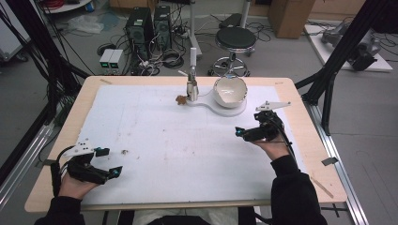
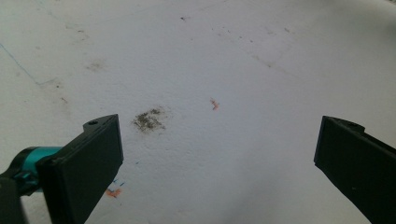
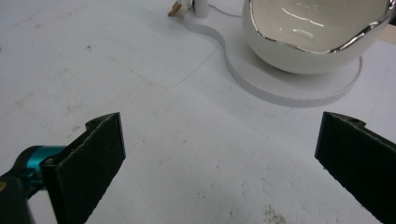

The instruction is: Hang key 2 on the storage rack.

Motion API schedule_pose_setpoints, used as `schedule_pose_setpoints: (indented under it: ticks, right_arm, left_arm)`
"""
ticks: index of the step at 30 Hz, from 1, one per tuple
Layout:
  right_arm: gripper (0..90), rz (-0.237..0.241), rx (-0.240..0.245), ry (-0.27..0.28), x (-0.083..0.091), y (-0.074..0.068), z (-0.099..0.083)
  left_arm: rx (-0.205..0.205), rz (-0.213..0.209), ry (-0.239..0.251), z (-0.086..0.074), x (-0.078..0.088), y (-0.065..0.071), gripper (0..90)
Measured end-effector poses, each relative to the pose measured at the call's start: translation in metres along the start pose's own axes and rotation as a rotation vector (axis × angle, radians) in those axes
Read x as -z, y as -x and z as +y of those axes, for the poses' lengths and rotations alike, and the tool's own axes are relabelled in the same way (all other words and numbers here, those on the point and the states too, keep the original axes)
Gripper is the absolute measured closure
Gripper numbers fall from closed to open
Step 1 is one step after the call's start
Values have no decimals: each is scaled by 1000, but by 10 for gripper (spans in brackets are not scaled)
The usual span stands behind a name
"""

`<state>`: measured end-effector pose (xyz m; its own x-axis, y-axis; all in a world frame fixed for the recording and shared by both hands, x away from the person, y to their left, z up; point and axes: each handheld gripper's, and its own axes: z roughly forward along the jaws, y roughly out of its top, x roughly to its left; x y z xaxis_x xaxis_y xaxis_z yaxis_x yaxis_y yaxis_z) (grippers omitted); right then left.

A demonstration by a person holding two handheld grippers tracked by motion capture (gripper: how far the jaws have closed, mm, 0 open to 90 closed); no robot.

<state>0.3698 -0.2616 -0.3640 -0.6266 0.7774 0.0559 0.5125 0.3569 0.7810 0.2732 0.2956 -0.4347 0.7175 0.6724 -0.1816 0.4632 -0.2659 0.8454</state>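
Clearly the white bowl (image 3: 317, 37) is the thing nearest the right gripper (image 1: 257, 132), whose jaws are spread wide and empty just short of it. It sits on a flat white base (image 3: 299, 88) and looks hard, glossy, slippery and breakable; its jagged rim seems the best grip. Far from the bowl, the left gripper (image 1: 105, 163) is spread too.

A white egg-shaped ceramic bowl (image 1: 230, 91) sits on a flat white foam base (image 1: 234, 110) at the far middle of the white table sheet (image 1: 164, 136). A small brown piece (image 1: 180, 99) lies left of it, beside a white upright post (image 1: 192, 86).
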Motion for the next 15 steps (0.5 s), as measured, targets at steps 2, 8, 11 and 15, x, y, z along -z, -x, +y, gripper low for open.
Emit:
schedule_pose_setpoints:
  ticks: [2,8,11,15]
  right_arm:
    - [8,-9,-1,-5,1,1,-5]
    - [7,-12,-20,-5,3,7,-23]
    - [8,-4,-33,-4,4,9,-34]
    - [7,-6,-36,4,6,11,-47]
  left_arm:
    - [0,2,1,0,0,0,17]
    - [2,6,4,0,0,0,17]
    - [6,3,5,0,0,1,17]
    - [1,2,-1,0,0,2,17]
